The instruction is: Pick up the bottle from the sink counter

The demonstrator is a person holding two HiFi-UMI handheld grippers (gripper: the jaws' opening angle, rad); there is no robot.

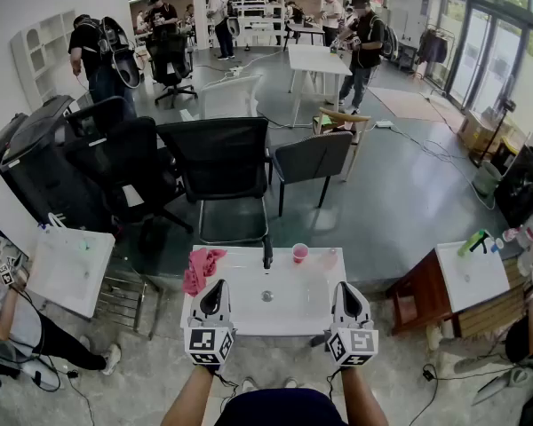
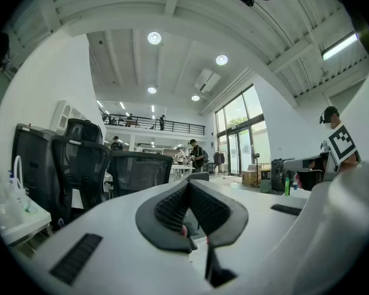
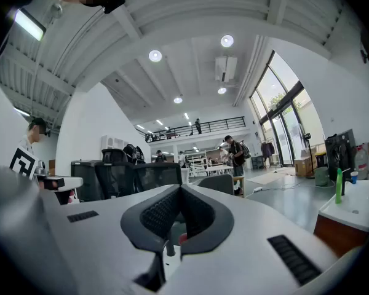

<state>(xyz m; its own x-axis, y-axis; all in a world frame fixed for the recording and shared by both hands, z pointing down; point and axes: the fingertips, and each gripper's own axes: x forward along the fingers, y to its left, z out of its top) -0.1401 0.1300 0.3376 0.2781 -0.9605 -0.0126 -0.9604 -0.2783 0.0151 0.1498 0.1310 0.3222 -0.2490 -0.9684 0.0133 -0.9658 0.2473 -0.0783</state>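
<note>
— From the head view, which step is this?

— The beginning, I think. The person stands before the sink counter [image 1: 289, 328] with the left gripper [image 1: 216, 289] and the right gripper [image 1: 344, 291] held level above its near edge, and neither one touches anything.

— And where is the bottle?

— I cannot find a sure one on this counter. At the back, just beside the faucet [image 1: 267, 254], stands a small pink container [image 1: 299, 253]. It may be the bottle, but it looks rather like a cup. A red cloth [image 1: 202, 269] lies at the left edge. The only clear bottle is a green bottle [image 1: 475, 240], on another counter [image 1: 471, 282] well apart to the right.

— What does the left gripper view show?

— The left gripper [image 2: 188, 192] has its fingers [image 2: 169, 209] together with nothing between them. It looks toward the office chairs [image 2: 135, 171].

— And the right gripper view?

— It is the same. The right gripper [image 3: 179, 192] has its fingers [image 3: 157, 212] closed and empty. The green bottle [image 3: 339, 186] stands far to its right.

— So what does the next move call for?

— In my judgement, one gripper must open, reach forward over the basin toward the faucet side, and close around the container without tipping it.
</note>
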